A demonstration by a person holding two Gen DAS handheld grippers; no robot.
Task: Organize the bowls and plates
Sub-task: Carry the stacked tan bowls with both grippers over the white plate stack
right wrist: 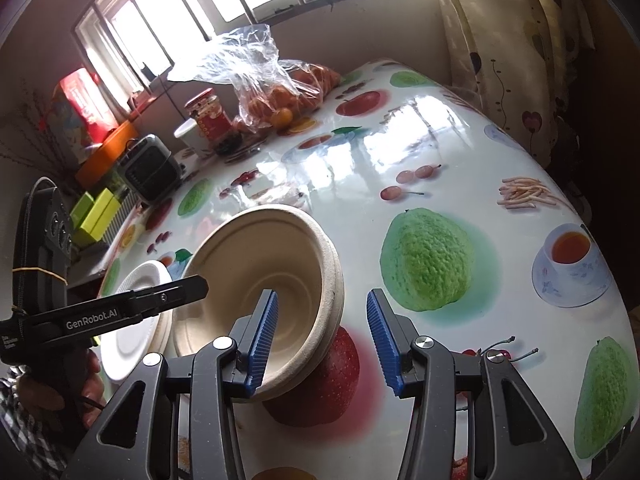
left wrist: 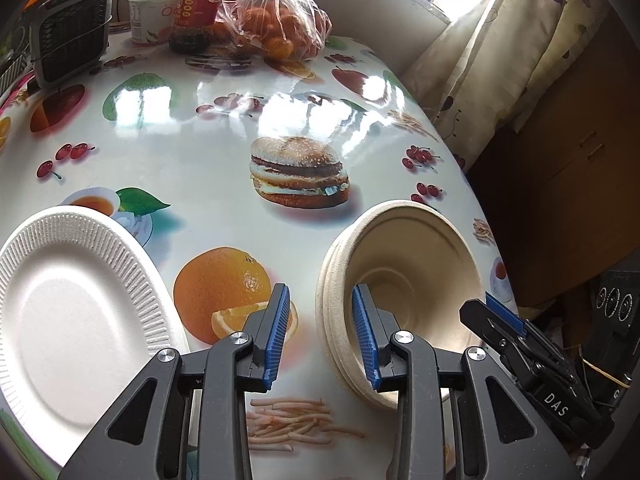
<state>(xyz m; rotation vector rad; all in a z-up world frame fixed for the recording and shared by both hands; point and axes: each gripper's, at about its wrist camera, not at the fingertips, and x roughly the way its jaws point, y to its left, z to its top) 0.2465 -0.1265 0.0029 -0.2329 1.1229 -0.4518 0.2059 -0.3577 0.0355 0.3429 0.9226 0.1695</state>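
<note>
Bowls (left wrist: 400,280) of beige moulded pulp sit nested in a small stack near the front right of the desk (left wrist: 200,120), and the stacked rims show as two or three layers along the left edge. A white paper plate (left wrist: 76,304) with a ribbed rim lies well apart from them at the front left; in the right wrist view its edge looks doubled, so it may be more than one plate.

The left gripper (left wrist: 322,332) has its jaws apart, straddling the near left rim of the bowl stack: one blue pad sits inside the bowl and the other outside over the printed orange, and neither pad presses on the wall. The right gripper (right wrist: 322,340) straddles the opposite rim in the same way, jaws apart, with a clear gap to the outer pad.

Both bowls and plate look very light and fairly stiff, with a matte, grippy surface, so slipping should be a small worry. The greater risks, by this reading, are crushing or creasing a thin wall with a hard pinch, and lifting only the top bowl while those beneath stay behind or come partway. The rolled rim is the strongest place to hold. The flat plate offers little but its ribbed edge, which may need tipping up off the glossy cloth first.
</note>
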